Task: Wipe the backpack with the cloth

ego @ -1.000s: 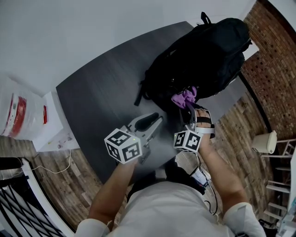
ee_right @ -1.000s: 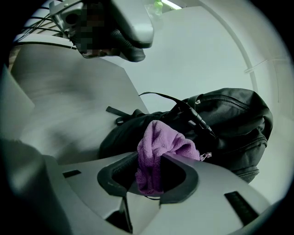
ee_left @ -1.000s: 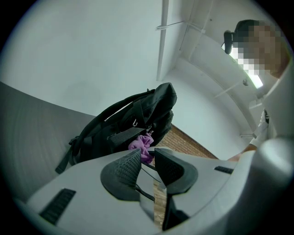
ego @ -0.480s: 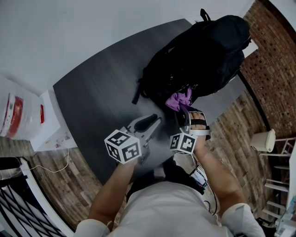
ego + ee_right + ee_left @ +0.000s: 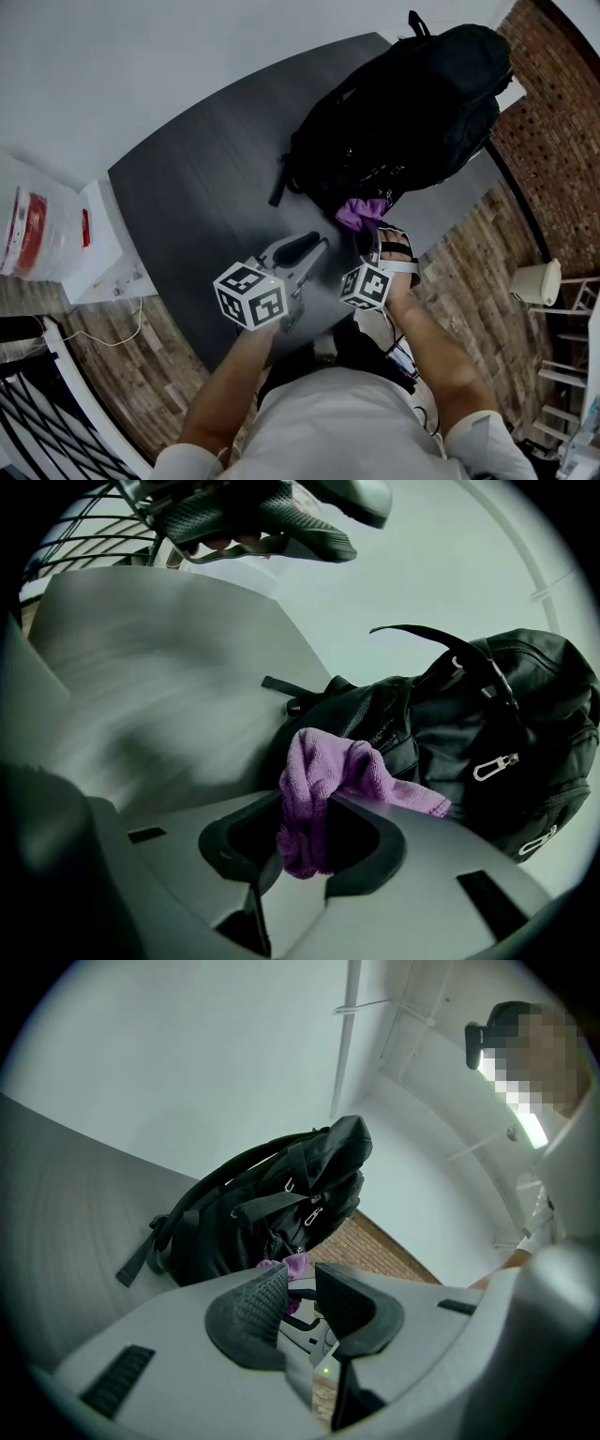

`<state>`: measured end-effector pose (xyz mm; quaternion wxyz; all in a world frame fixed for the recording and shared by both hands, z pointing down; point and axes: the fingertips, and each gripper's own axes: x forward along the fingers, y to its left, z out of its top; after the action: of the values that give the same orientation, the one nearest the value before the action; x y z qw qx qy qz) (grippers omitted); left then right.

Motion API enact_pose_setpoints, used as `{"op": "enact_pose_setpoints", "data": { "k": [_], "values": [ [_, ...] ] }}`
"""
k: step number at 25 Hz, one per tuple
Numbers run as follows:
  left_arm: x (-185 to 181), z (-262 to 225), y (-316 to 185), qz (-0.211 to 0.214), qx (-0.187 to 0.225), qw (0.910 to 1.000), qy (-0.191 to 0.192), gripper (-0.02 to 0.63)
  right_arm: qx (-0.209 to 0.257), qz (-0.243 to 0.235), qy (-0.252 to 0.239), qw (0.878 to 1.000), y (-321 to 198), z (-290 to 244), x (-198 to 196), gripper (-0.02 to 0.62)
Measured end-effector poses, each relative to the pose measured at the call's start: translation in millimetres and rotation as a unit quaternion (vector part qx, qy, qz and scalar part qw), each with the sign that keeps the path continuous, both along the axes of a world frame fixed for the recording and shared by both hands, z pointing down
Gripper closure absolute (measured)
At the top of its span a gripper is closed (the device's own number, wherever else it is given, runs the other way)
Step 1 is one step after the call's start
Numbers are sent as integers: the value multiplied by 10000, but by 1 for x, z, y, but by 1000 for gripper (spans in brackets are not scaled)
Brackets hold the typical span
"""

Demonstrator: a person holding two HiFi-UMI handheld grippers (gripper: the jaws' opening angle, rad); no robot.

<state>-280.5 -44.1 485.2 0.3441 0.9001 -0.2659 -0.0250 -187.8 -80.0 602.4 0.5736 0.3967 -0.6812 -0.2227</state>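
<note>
The black backpack (image 5: 403,112) lies at 1 o'clock on the dark table (image 5: 206,187). The purple cloth (image 5: 361,212) touches its 7 o'clock edge, at the tip of the right gripper (image 5: 368,232). The left gripper (image 5: 305,251) is at 9 o'clock of it.

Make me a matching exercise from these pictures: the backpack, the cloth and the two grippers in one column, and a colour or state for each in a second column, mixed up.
Column one:
1. backpack
2. cloth
3. left gripper
4. right gripper

Column two:
A. purple
B. jaws apart, nothing between them
C. black, lying on the dark table
D. jaws closed on the cloth

Pairs: 1-C, 2-A, 3-B, 4-D
</note>
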Motion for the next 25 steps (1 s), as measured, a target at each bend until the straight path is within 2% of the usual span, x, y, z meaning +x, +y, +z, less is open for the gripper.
{"op": "enact_pose_setpoints", "data": {
  "k": [12, 20, 25],
  "values": [
    [0, 24, 0, 8, -206, 9996, -167, 512, -443, -6, 112, 9990, 7, 23, 2, 460],
    [-5, 36, 3, -21, -342, 9992, -206, 512, -1490, 109, 136, 9887, 34, 68, 4, 460],
    [-12, 40, 3, -102, -389, 9990, -214, 512, -1689, 47, -47, 9856, 47, 70, -8, 460]
  ]
}}
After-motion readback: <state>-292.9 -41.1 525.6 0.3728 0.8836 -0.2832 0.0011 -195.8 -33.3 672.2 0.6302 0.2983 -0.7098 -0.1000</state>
